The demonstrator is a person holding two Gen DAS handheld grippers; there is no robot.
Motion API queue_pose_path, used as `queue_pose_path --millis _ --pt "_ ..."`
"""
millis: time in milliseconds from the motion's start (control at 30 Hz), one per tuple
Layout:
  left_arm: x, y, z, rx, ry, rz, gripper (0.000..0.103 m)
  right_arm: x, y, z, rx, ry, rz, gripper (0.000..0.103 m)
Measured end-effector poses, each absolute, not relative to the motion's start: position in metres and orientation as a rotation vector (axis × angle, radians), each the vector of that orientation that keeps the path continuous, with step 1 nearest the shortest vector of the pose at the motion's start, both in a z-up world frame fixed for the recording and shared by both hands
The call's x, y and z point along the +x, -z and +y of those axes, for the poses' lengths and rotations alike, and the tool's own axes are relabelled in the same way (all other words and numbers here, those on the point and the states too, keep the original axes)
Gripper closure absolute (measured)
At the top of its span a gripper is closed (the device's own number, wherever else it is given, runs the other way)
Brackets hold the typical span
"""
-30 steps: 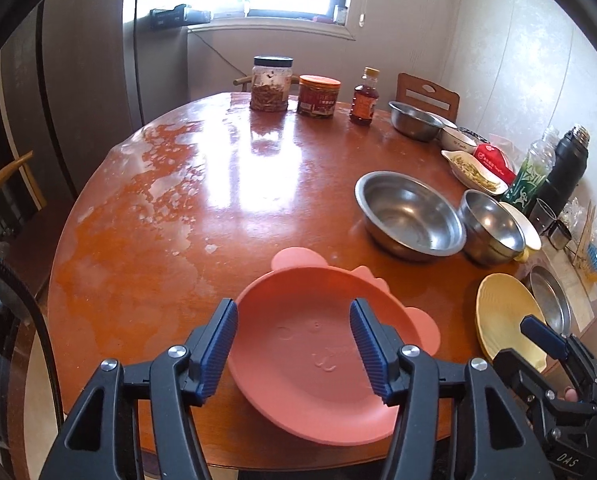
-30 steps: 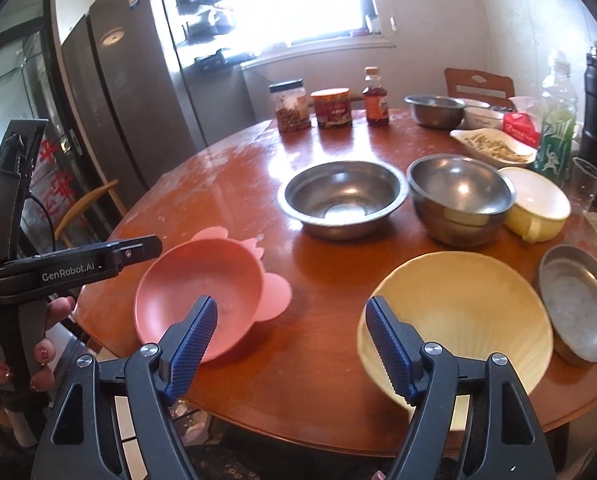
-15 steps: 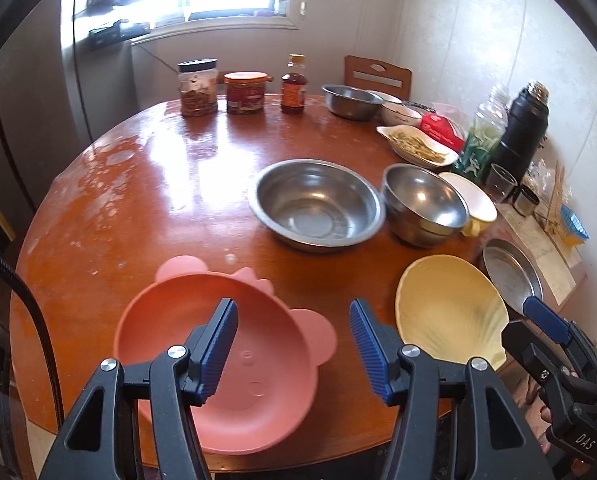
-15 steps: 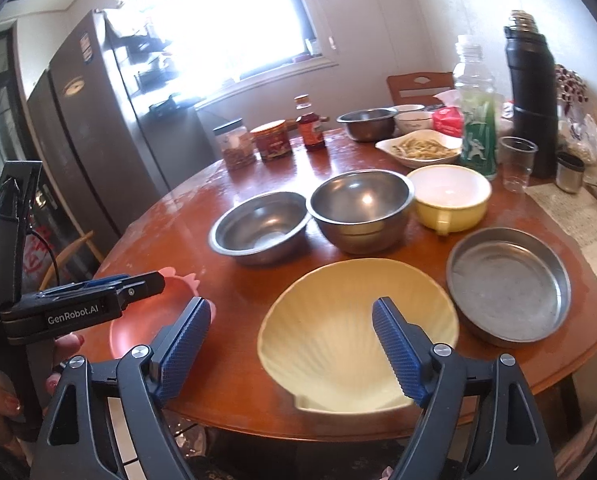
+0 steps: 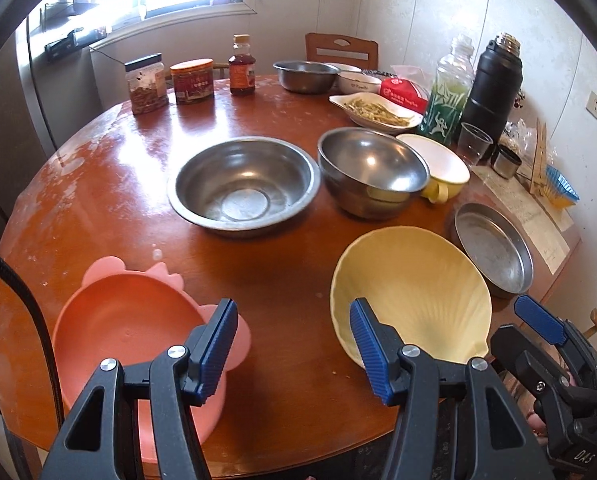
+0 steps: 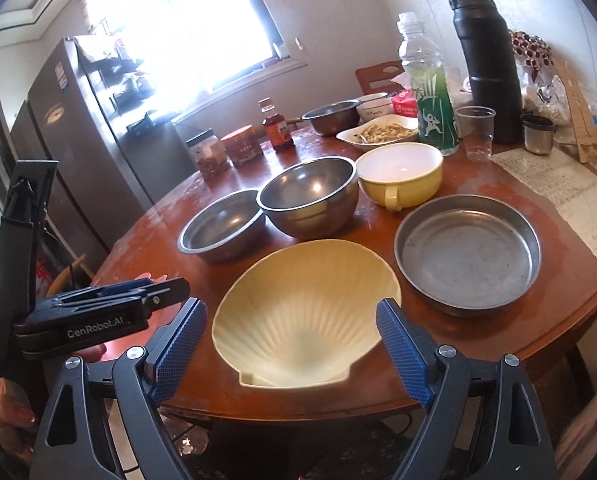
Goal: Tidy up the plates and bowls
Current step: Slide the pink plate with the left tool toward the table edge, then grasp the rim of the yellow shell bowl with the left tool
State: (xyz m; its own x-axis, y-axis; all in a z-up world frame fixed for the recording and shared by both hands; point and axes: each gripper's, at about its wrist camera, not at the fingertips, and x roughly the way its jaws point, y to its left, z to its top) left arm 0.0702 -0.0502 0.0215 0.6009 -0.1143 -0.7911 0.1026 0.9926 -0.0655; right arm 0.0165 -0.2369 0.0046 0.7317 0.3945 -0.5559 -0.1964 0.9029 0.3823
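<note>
A pink eared plate (image 5: 126, 328) lies at the near left edge of the round wooden table (image 5: 110, 184). A yellow shell-shaped plate (image 5: 410, 292) (image 6: 306, 312) lies at the near edge. Behind them stand a wide steel bowl (image 5: 244, 186) (image 6: 218, 226), a deeper steel bowl (image 5: 372, 170) (image 6: 310, 196), a yellow handled bowl (image 5: 442, 164) (image 6: 400, 176) and a flat steel pan (image 5: 494, 246) (image 6: 468, 254). My left gripper (image 5: 294, 348) is open and empty, between the pink and yellow plates. My right gripper (image 6: 290, 348) is open and empty, its fingers either side of the shell plate's near edge.
At the back stand jars (image 5: 146, 82), a sauce bottle (image 5: 241, 66), another steel bowl (image 5: 304, 76), a white bowl (image 5: 356, 82), a dish of food (image 5: 376, 112), a green bottle (image 5: 448, 92), a black flask (image 5: 492, 84), a plastic cup (image 5: 474, 144). A fridge (image 6: 82, 128) stands left.
Both views have swung to the right. The left gripper moved from over the pink plate toward the gap beside the yellow one. The right gripper came closer to the shell plate.
</note>
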Motion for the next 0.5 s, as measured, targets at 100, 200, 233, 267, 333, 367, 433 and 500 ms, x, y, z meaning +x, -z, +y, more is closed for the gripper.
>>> queue_pose_path --millis 100,200,233,267,333,367,433,500 --pt "0.072 -0.018 -0.056 -0.004 0.133 0.921 0.045 0.021 0.003 -0.244 0.348 -0.333 0.716 0.015" --pt "0.076 -0.014 -0.061 -0.010 0.140 0.934 0.045 0.027 0.011 -0.251 0.403 -0.340 0.760 0.015" --pt "0.077 -0.012 -0.062 -0.011 0.146 0.939 0.045 0.028 0.012 -0.253 0.410 -0.339 0.764 0.015" --pt "0.078 -0.010 -0.063 -0.011 0.150 0.947 0.045 0.031 0.014 -0.255 0.406 -0.327 0.774 0.015" --pt "0.080 -0.007 -0.066 -0.014 0.159 0.963 0.045 0.034 0.018 -0.256 0.407 -0.313 0.786 0.015" --pt "0.082 -0.004 -0.067 -0.015 0.163 0.972 0.045 0.038 0.021 -0.257 0.417 -0.316 0.801 0.015" --pt "0.083 -0.001 -0.070 -0.012 0.165 0.980 0.045 0.043 0.027 -0.257 0.418 -0.308 0.826 0.015" --pt "0.085 0.001 -0.072 -0.005 0.162 0.988 0.045 0.048 0.033 -0.257 0.423 -0.307 0.846 0.015"
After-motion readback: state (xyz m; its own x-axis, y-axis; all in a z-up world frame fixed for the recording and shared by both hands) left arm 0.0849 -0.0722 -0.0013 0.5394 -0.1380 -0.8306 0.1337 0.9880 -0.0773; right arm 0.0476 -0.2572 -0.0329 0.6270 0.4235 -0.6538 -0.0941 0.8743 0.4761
